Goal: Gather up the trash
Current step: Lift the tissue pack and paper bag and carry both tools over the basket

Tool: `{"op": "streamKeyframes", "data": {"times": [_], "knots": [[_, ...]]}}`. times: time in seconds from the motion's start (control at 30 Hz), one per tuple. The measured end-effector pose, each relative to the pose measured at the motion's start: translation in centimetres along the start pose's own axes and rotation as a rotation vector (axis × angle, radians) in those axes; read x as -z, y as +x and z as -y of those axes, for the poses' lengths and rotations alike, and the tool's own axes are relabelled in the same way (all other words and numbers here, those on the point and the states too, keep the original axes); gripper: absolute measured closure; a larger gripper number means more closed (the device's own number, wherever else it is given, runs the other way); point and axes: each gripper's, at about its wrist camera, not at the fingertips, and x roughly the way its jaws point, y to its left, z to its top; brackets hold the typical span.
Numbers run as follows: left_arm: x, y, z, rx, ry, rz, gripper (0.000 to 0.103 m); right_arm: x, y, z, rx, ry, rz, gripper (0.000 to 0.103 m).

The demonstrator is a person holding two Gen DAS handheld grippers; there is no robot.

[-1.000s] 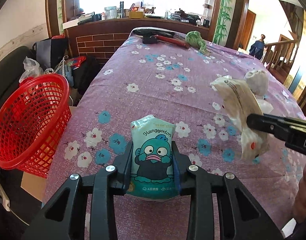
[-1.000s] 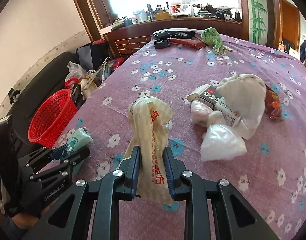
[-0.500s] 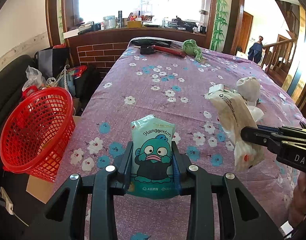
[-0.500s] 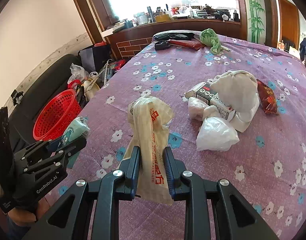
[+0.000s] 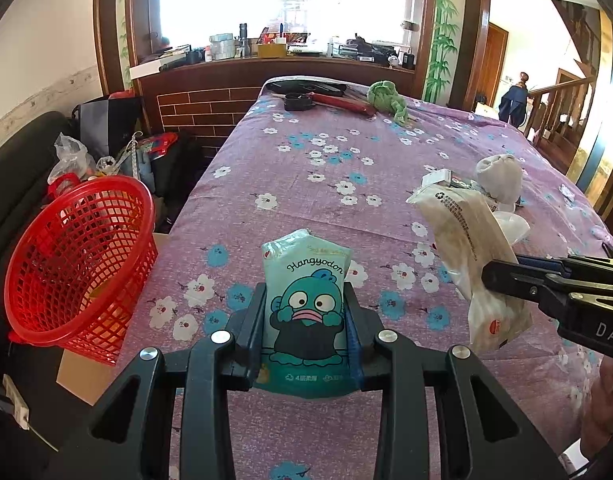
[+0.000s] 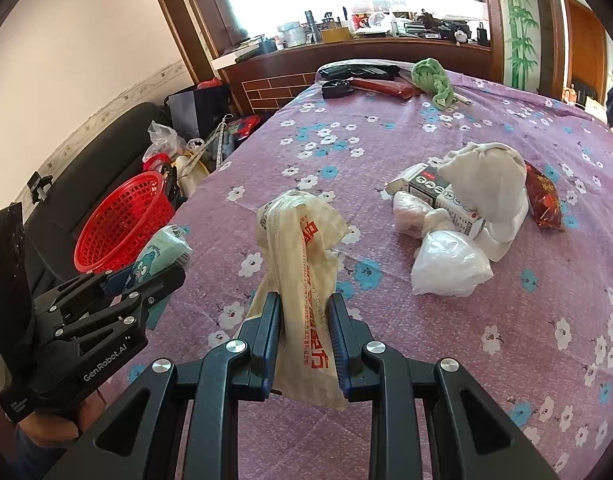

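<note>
We clamp the tissue pack [image 5: 306,312] in the left gripper [image 5: 304,344] and the limp wrapper [image 6: 302,280] in the right gripper [image 6: 304,340]; it may slip before reaching the red basket [image 5: 78,264] far left.

My right gripper [image 6: 304,334]: jaws clamped on a cream wrapper [image 6: 302,264] with red print. From the wrapper: right, a trash pile [image 6: 462,216] on the purple floral tablecloth [image 6: 466,340], with a red snack packet [image 6: 543,200] at its far side; left, my left gripper [image 6: 154,276] holding a teal tissue pack [image 6: 160,250]; beyond that, the red basket [image 6: 124,222].
</note>
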Motion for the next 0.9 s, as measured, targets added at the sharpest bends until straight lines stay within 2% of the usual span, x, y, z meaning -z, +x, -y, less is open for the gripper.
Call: {"op": "streamKeyframes", "data": {"times": [0.5, 0.9], "knots": [[-0.3, -0.3, -2.2, -0.007, -0.03, 0.017, 0.07, -0.9, 1.1, -2.0, -0.009, -0.034, -0.03, 0.077], [-1.1, -1.0, -5.1, -0.031, -0.063, 0.051, 0.07, -2.9, 1.8, -5.0, -0.021, -0.096, -0.032, 0.077]]}}
